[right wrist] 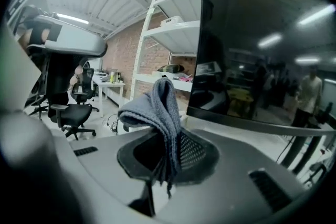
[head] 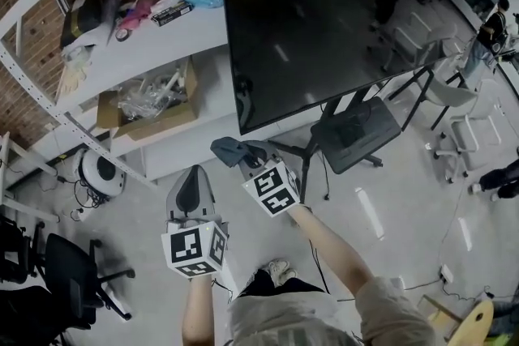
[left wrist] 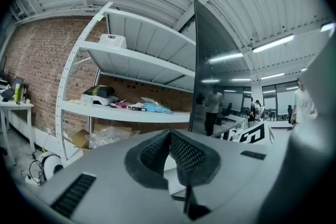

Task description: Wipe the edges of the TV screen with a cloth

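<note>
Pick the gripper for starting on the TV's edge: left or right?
Right. The right gripper is shut on the cloth and sits close to the TV at its lower corner. The left gripper is shut on nothing and sits farther from it.

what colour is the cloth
Grey-blue, with a knit texture; the cloth shows best in the right gripper view.

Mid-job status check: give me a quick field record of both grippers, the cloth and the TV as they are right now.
Right gripper: shut on grey knitted cloth
Left gripper: shut, nothing between the jaws
Cloth position: beside lower left corner of large black TV screen, apparently not touching
Wiping: not yet begun
Background: white metal shelving left of the TV
</note>
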Demonstrator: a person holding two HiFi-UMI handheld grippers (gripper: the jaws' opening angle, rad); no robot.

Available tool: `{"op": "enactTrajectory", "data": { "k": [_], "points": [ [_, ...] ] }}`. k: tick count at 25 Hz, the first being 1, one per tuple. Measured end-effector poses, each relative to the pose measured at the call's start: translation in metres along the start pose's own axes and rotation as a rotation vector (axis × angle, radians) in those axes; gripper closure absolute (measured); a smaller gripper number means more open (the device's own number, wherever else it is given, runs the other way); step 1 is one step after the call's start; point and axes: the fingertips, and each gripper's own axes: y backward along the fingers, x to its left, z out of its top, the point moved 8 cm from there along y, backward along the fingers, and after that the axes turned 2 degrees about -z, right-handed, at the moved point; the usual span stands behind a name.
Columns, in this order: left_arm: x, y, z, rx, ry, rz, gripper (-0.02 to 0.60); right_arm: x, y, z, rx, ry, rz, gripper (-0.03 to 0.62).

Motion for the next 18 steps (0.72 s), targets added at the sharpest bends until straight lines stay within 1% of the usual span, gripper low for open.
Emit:
{"op": "enactTrajectory", "data": {
  "k": [4, 6, 8, 12, 16, 18],
  "points": [
    [-0.003, -0.011, -0.006, 0.012, 0.006, -0.010, 0.566, -0.011, 0.007, -0.002, -0.083, -0.064, -0.055, 0.548],
    [-0.005, -0.016, -0.008, 0.016, 0.010, -0.017, 0.566, -0.018, 0.009, -0.003, -0.105, -0.110, -0.075, 0.548],
    [-0.007, -0.021, -0.010, 0.023, 0.013, -0.027, 0.566, -0.022, 0.010, -0.005, -0.115, -0.139, -0.083, 0.548],
    [-0.012, -0.030, -0.014, 0.038, 0.014, -0.048, 0.566, -0.029, 0.008, -0.007, -0.117, -0.153, -0.098, 0.548],
    [-0.020, -0.042, -0.018, 0.053, 0.015, -0.069, 0.566, -0.046, 0.009, -0.014, -0.103, -0.173, -0.143, 0.548],
    [-0.021, -0.049, -0.021, 0.058, 0.029, -0.084, 0.566, -0.056, 0.011, -0.014, -0.103, -0.190, -0.162, 0.548]
  ]
}}
